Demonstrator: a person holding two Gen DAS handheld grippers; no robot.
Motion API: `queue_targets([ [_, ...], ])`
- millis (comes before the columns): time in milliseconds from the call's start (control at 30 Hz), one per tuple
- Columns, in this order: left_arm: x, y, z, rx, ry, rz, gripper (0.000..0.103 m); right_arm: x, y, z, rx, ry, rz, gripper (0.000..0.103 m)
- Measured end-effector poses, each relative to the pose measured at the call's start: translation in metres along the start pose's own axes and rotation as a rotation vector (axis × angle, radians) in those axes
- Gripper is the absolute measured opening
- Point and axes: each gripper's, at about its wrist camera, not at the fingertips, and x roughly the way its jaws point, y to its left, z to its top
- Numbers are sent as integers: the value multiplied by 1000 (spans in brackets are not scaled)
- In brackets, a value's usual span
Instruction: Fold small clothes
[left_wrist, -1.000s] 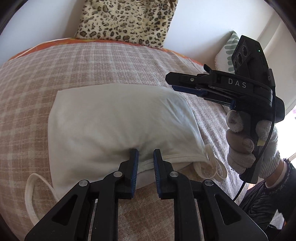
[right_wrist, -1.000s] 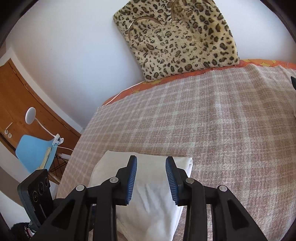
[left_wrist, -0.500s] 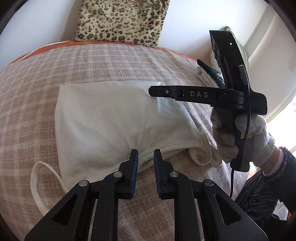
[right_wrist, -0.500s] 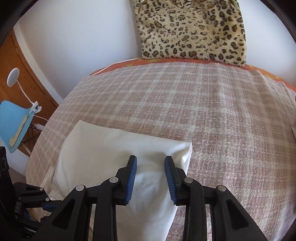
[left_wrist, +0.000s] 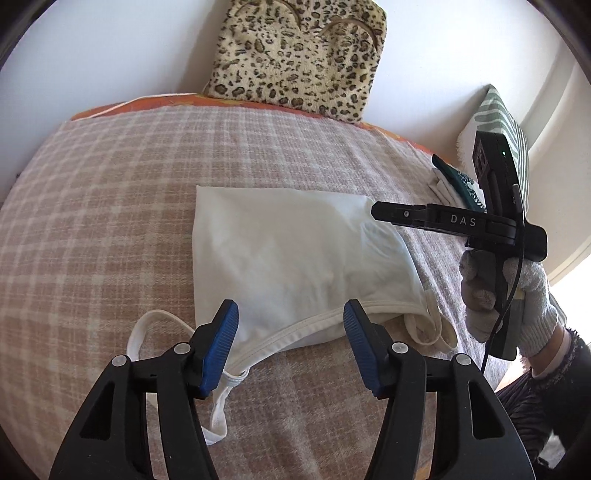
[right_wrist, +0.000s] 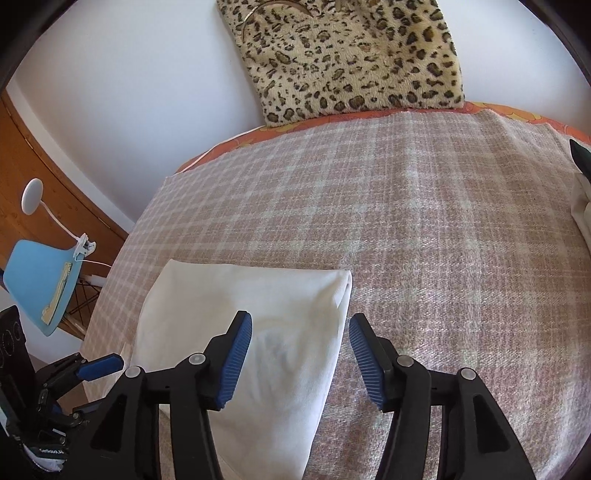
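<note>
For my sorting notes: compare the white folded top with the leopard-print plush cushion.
The white folded top is plain, thin and lies flat on the checked blanket; the leopard-print plush cushion is spotted, thick and stands propped against the white wall. Both are soft fabric, and neither gripper touches them.

A home bedroom: blanketed bed (right_wrist: 424, 221), leopard-print pillow (right_wrist: 354, 55).

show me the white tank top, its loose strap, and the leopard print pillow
white cotton tank top (left_wrist: 280, 254), left wrist view, middle of the folded body
loose white strap (left_wrist: 146, 328), left wrist view, on the loop's curve
furry leopard print pillow (right_wrist: 354, 51), right wrist view, centre of its face
</note>
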Motion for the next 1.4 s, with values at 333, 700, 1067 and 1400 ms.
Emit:
queue_targets([
  [333, -13, 59, 1, -338, -33, -140, 59, 1, -28, -1, 139, 10, 106, 67],
  [700, -1, 55, 7, -271, -11, -58, 59, 6, -41, 2, 175, -5, 206, 78],
  [1067, 19, 62, 23, -305, 12, -102, 59, 13, -35, 2, 138, -13, 182, 78],
  [1400, 24, 86, -21, -462, 93, -276, 58, 12, -51, -2, 151, -22, 260, 69],
])
